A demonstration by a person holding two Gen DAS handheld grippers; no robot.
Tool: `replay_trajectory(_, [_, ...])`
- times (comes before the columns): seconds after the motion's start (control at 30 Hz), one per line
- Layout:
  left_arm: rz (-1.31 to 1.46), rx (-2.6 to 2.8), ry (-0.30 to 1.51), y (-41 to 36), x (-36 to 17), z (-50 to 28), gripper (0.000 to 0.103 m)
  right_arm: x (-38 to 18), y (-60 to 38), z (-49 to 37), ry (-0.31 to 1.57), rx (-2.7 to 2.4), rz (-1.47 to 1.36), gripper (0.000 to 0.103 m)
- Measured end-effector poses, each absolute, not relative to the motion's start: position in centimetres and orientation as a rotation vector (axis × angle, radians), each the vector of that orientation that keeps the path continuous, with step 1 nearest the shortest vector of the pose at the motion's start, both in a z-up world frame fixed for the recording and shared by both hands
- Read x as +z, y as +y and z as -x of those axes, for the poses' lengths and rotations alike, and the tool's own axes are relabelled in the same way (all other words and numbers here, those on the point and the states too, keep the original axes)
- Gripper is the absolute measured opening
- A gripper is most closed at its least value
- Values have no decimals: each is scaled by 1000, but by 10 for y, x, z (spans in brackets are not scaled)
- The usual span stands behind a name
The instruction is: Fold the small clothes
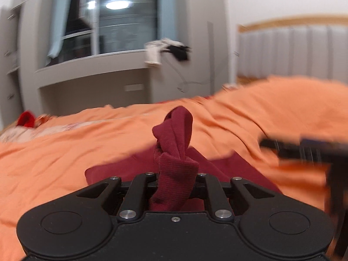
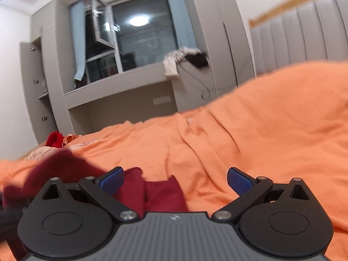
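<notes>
The left gripper (image 1: 175,184) is squeezing its fingers tight on a bunched-up part of the dark red cloth (image 1: 176,152). That part is sticking up in a twisted lump, and the rest is lying on the orange bed cover (image 1: 76,148). The right gripper (image 2: 175,181) is holding its blue fingers (image 2: 238,180) wide apart with nothing pinched, above the red cloth's edge. A white and black garment (image 2: 184,61) is hanging by the window (image 2: 130,43).

Ribbed maroon cloth garment (image 1: 176,174) — matt
</notes>
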State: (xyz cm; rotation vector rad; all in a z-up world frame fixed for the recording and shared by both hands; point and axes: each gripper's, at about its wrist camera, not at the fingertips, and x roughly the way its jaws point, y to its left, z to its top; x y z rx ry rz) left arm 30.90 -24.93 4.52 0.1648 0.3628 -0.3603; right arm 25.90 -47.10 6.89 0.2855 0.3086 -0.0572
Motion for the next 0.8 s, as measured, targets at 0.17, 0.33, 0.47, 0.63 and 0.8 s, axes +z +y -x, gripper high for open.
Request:
replay_trajectory(0.17, [-305, -389, 377, -277, 16, -294, 17, 56, -508, -277, 413, -15, -434, 103])
replay_trajectory(0.33, [-288, -425, 403, -268, 9, -292, 32, 42, -522, -292, 482, 130, -616, 103])
replay_trajectory(0.47, [-280, -491, 402, -264, 11, -282, 48, 34, -519, -301, 498, 279, -747, 103])
replay_trajectory(0.63, [-317, -520, 362, -264, 15, -265, 76, 30, -514, -315, 488, 416, -824, 103])
replay_trajectory(0.8, [-403, -517, 312, -264, 18, -250, 78, 30, -504, -332, 503, 486, -815, 103])
